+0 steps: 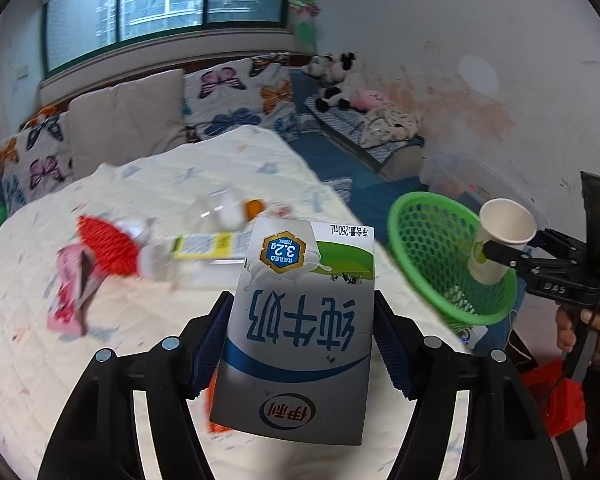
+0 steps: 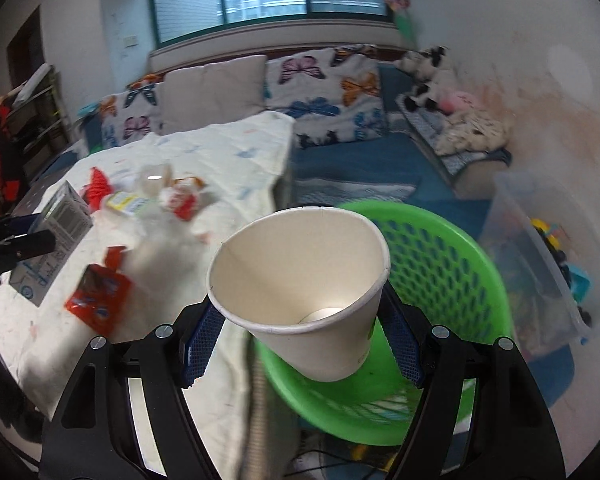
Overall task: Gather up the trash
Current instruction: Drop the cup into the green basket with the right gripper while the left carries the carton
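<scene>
My left gripper is shut on a white and blue milk carton, held above the bed. It shows from the side in the right wrist view. My right gripper is shut on a white paper cup, held just over the near rim of the green mesh basket. In the left wrist view the cup hangs over the basket at the bed's right edge. More trash lies on the bed: a red wrapper, a pink wrapper, a yellow-labelled box, a clear bottle.
The bed has a white quilt, with butterfly pillows behind it. A clear plastic storage bin with toys stands right of the basket, by the wall. A red foil packet lies near the bed's front edge.
</scene>
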Motion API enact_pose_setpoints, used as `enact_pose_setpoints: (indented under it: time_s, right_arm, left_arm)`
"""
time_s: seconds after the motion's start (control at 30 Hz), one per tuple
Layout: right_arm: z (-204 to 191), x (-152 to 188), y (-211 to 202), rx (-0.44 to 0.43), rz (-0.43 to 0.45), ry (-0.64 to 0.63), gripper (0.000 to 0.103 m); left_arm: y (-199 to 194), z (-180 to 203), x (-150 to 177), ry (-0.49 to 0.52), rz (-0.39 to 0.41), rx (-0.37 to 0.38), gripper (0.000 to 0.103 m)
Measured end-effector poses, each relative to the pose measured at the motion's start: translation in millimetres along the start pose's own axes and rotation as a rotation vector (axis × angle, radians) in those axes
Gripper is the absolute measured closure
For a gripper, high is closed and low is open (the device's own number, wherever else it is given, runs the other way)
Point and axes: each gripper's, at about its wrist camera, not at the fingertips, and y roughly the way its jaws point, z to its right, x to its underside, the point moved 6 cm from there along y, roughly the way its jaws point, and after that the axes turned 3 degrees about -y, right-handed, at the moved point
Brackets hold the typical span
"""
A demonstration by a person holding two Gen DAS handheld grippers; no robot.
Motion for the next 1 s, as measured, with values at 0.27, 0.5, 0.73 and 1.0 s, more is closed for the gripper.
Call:
enact_pose_setpoints:
  time_s: [0.27, 0.5, 0.73, 1.0]
  right_arm:
    - [35, 17, 16, 0.018, -0.034, 0.054, 0.029]
    - [49, 30, 28, 0.020, -0.056, 0.075, 0.028]
    - [57, 37, 24, 0.018, -0.047, 0.094, 0.023]
    - [62, 48, -4, 0.036, -0.008, 0.109, 0.021]
  left_arm:
    - [24, 50, -18, 0.049, -0.019, 0.055, 0.037]
    - [49, 90, -33, 0.096, -0.037, 0.084, 0.037]
    - [72, 114, -44, 0.107, -0.063, 0.117, 0.037]
    - [94, 145, -49, 0.135, -0.084, 0.147, 0.037]
